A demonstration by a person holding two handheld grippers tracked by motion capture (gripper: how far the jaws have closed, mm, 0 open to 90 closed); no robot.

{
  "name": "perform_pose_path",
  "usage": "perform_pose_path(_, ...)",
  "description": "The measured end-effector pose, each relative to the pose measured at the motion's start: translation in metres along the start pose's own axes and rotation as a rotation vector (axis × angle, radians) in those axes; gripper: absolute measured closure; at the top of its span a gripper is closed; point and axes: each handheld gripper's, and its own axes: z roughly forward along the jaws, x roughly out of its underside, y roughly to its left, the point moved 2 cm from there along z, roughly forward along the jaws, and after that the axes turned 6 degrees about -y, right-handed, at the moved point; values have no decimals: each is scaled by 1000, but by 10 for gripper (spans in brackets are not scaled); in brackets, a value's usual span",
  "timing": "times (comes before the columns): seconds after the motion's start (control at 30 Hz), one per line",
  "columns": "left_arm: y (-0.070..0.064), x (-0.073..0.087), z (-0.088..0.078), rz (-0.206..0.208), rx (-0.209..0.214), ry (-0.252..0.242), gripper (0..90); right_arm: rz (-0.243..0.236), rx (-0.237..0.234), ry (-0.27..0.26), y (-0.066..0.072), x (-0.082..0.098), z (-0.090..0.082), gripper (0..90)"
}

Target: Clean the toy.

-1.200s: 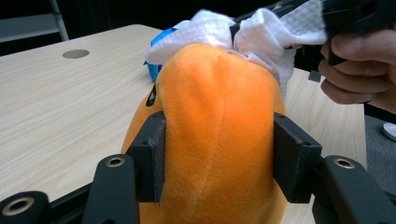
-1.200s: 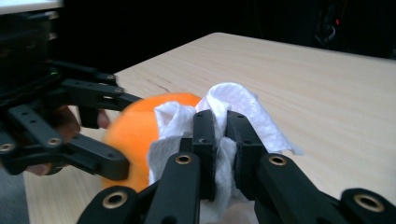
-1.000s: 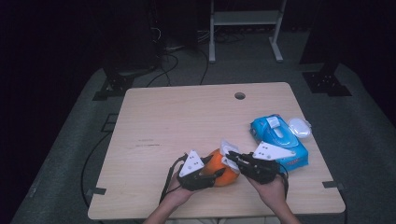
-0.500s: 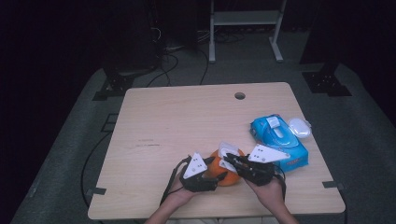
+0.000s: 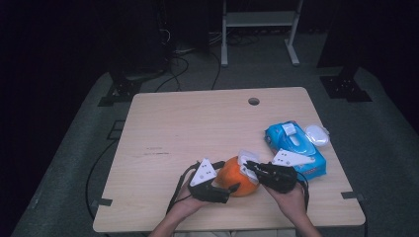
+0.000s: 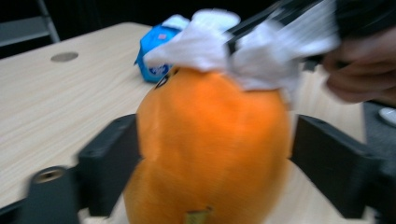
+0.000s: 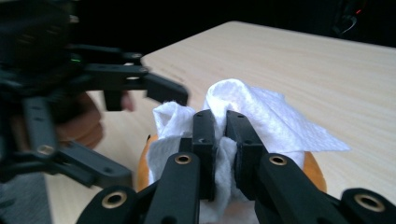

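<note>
**Orange toy being wiped, left grip just released**

An orange plush toy [image 5: 238, 177] is seen near the table's [image 5: 197, 123] front edge, between the two grippers. A white wipe [image 7: 243, 112] is pinched fast between the closed jaws of the right gripper [image 7: 220, 135] and is pressed on the toy's top. The jaws of the left gripper [image 6: 215, 158] have just been opening; they are now spread wide, with the toy between them and apparently no longer squeezed, though motion blur leaves contact uncertain.

Progress, as judged: wiping is under way; the upper surface is covered by the wipe, while the sides and underside appear yet to be reached. A fresh hold by the left gripper is probably needed first.

Surroundings: a blue wipes pack [image 5: 295, 147] lies at about two o'clock from the toy, near it, with a white lid [image 5: 316, 135] just beyond. A cable hole [image 5: 253, 101] is noted at twelve o'clock, well apart. The pack crowds the right hand's [image 5: 291, 200] side; otherwise nothing is seen in the way.
</note>
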Motion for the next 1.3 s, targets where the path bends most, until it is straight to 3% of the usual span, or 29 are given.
perform_pose_path(0.07,-7,8,9,62,0,20,127,-9,-9,16,3,1,-3,815)
perform_pose_path(0.1,-12,11,11,102,-15,14,177,-17,-8,27,5,3,-3,814)
perform_pose_path(0.17,-16,7,10,129,-31,2,323,-32,11,35,3,4,-8,815)
perform_pose_path(0.23,-17,1,7,146,-53,-20,428,11,17,-5,-4,3,-15,815)
perform_pose_path(0.33,-13,-6,0,181,-130,-31,472,16,39,-42,-7,-4,-18,815)
perform_pose_path(0.4,-6,-8,-6,184,-184,-24,474,14,35,-50,-6,-5,-15,814)
perform_pose_path(0.43,-3,-8,-7,179,-191,-12,472,11,37,-53,-5,-5,-13,814)
perform_pose_path(0.5,-5,-1,-4,171,-156,43,454,31,30,-59,-5,-4,-8,814)
perform_pose_path(0.57,-15,3,0,197,-124,48,419,35,36,-62,-6,-2,-3,813)
perform_pose_path(0.6,-22,1,1,214,-85,60,402,41,38,-59,-7,-2,-2,813)
perform_pose_path(0.63,-25,0,1,209,-48,61,389,48,45,-48,-9,1,0,813)
perform_pose_path(0.7,-30,-7,-2,154,33,25,389,54,64,-17,-13,8,2,813)
perform_pose_path(0.73,-29,-10,-4,138,49,6,386,64,72,-3,-16,14,3,813)
perform_pose_path(0.8,-23,-14,-7,131,-2,-14,345,87,56,10,-18,21,1,813)
perform_pose_path(0.87,-14,-10,-6,103,-50,0,295,71,12,14,-13,20,0,813)
perform_pose_path(0.9,-10,-4,-4,68,-43,21,295,49,-8,17,-8,19,1,813)
perform_pose_path(0.97,-9,2,-3,41,-31,24,325,7,4,35,-3,16,3,813)
perform_pose_path(1.03,-11,2,-2,48,-15,42,357,24,20,33,-9,17,2,812)
perform_pose_path(1.2,-14,4,-3,43,23,70,370,76,113,45,-27,24,-7,812)
perform_pose_path(1.3,-12,3,-6,47,33,74,365,72,93,44,-22,24,-8,812)
